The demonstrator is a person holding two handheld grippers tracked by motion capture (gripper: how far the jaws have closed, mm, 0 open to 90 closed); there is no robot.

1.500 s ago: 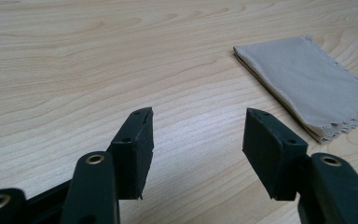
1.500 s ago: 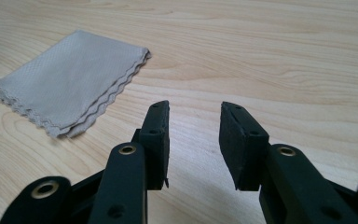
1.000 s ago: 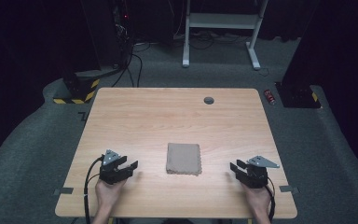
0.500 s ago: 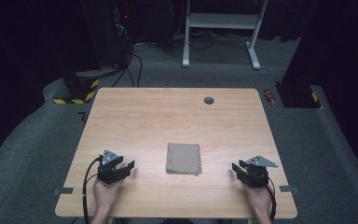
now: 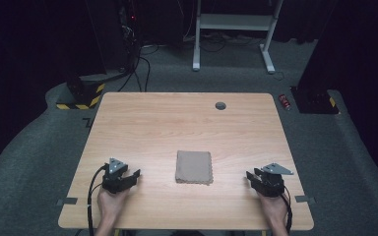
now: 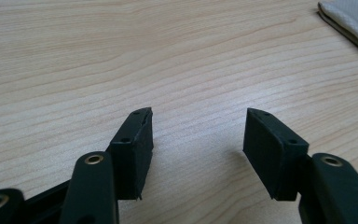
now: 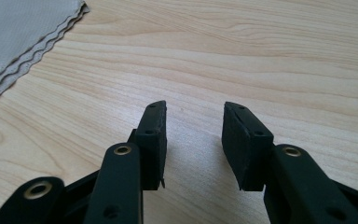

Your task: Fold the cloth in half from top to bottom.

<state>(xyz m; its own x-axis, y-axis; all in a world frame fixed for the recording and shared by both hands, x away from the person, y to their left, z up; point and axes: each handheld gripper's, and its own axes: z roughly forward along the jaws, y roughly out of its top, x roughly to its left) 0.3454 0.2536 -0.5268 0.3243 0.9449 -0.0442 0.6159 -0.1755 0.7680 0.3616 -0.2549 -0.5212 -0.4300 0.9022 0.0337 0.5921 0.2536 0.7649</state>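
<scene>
Even overhead light falls on the pale wooden table (image 5: 187, 128) in the high view, while the room toward 12 o'clock sinks into near-black with only faint detail on the floor. The two gripper views are bright and warm; soft shadows pool on the wood beneath the jaws toward 6 o'clock. The nearest jaw parts at the bottom edge blur slightly, and the wood grain softens toward 12 o'clock.

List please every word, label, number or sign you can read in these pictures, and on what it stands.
None can be read.
The folded cloth, the table and both grippers carry no writing.
The yellow-black hazard stripes on the floor base are a pattern, not text.
The small red thing on the floor is too small to read.
</scene>
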